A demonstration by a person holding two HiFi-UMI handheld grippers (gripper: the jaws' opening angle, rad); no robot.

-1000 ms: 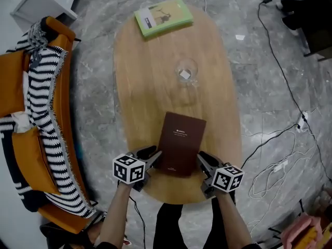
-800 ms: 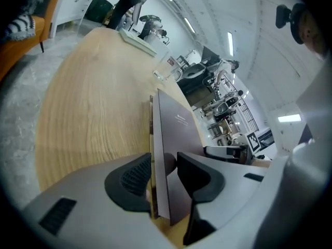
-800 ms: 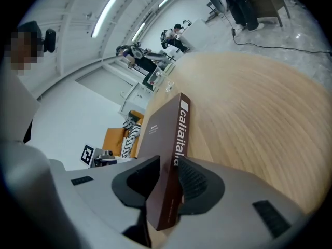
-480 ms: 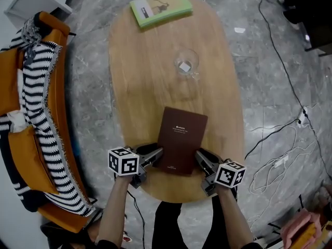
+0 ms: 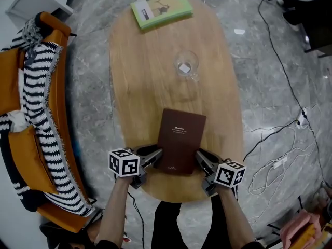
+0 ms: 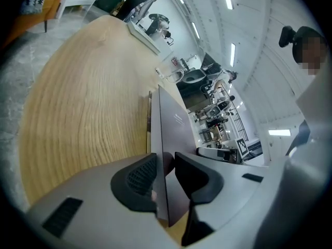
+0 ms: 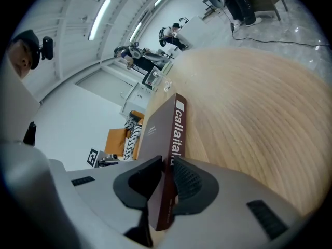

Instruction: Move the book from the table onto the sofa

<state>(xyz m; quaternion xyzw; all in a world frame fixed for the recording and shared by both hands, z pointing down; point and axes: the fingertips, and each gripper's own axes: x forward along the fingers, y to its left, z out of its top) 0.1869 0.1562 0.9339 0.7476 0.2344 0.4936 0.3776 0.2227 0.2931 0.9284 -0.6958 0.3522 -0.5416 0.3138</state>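
We saw the dark red book [image 5: 180, 141] lying on the wooden table [image 5: 145, 77], at the end nearest the person. The left gripper [image 5: 155, 153] was at the book's near left corner. The right gripper [image 5: 199, 157] was at its near right corner. So the book sat between the two tools, and each one bit onto one side edge.

In the left gripper view, the thin edge of the book ran straight in between the two black pads [image 6: 140, 178]. These jaws had just been closing, and they were clamped on the book. In the right gripper view, the spine with white letters stood between the pads [image 7: 189, 183]. That gripper was squeezing the book too.

Farther up the table stood a clear glass [image 5: 185, 65]. At the far end lay a green book [image 5: 160, 8]. Both were well apart from the red book.

The orange sofa [image 5: 21, 160] with a striped blanket [image 5: 44, 102] stood off to the left gripper's side. We saw grey floor between it and the table.
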